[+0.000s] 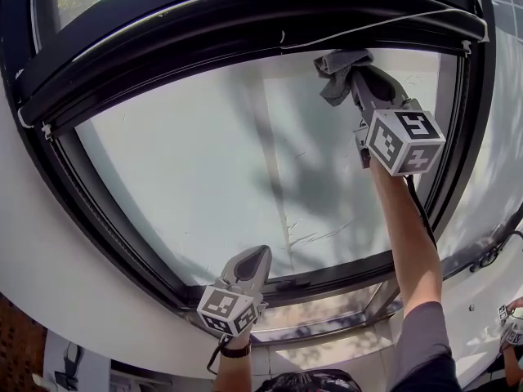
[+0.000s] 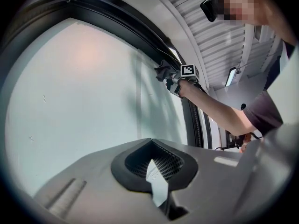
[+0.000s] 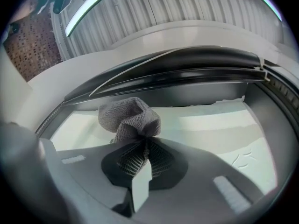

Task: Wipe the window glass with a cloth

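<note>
A large pane of frosted window glass (image 1: 245,162) fills the black frame (image 1: 57,170). My right gripper (image 1: 353,72) is raised to the pane's top right corner, shut on a grey cloth (image 1: 339,72) that bunches out past its tips against the glass. The right gripper view shows that cloth (image 3: 131,120) pinched between the jaws just under the top frame bar (image 3: 187,73). My left gripper (image 1: 260,256) is low at the pane's bottom edge, shut with nothing in it (image 2: 152,160). From the left gripper view the right gripper (image 2: 167,74) and cloth (image 2: 162,71) appear far up the glass (image 2: 84,97).
A thin white cord (image 1: 368,27) runs along the top frame. A black cable (image 1: 421,211) hangs down by my right arm. A lower sill and second pane (image 1: 327,313) lie under the frame. Another person's hand (image 1: 513,327) with a gripper shows at the far right edge.
</note>
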`<state>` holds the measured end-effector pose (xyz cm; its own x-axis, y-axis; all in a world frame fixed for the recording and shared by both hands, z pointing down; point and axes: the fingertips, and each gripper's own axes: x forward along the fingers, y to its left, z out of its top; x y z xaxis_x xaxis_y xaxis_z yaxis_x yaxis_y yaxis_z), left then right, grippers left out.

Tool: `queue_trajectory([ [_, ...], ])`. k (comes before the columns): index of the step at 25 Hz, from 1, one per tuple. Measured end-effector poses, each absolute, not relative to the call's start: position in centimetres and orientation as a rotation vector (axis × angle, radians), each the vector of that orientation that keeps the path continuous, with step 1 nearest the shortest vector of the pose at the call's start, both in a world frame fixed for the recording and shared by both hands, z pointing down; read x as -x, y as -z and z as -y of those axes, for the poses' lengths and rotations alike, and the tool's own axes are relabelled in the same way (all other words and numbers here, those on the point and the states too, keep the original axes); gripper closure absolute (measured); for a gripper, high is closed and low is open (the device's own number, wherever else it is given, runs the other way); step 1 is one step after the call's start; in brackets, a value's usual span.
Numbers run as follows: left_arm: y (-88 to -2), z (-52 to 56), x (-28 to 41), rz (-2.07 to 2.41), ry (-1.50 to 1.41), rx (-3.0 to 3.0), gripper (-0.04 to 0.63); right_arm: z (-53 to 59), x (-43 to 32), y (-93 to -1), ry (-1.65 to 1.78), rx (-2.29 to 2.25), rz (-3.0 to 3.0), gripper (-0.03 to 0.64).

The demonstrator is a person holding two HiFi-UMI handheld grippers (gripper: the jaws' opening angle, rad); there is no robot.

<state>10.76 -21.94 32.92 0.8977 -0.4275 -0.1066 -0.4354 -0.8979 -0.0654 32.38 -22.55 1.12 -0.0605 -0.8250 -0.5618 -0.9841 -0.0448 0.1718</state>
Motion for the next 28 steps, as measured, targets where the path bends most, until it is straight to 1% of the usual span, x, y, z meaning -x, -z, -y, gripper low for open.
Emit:
queue_trajectory([
  [8, -33.5, 22.2, -13.1, -0.686, -0.097, 2.972, 0.595, 20.4, -38.2, -0.5, -0.850, 1.976, -1.865, 0.603],
  [16, -33.9, 22.3, -15.1, -0.652, -0.050, 2.973, 0.595, 17.3, -45.9, 0.0, -0.865, 2.002, -1.669, 0.604],
  [23, -34.1, 22.3, -15.1, -0.648, -0.021, 2.966, 0.595, 16.2, -47.4, -0.5, -0.936, 1.997, -1.558, 0.604],
  [28, -34.4, 23.2, -13.5, -0.696, -0.015, 2.965, 0.595, 15.7, -48.7, -1.3, -0.877, 2.015, -1.463, 0.604],
])
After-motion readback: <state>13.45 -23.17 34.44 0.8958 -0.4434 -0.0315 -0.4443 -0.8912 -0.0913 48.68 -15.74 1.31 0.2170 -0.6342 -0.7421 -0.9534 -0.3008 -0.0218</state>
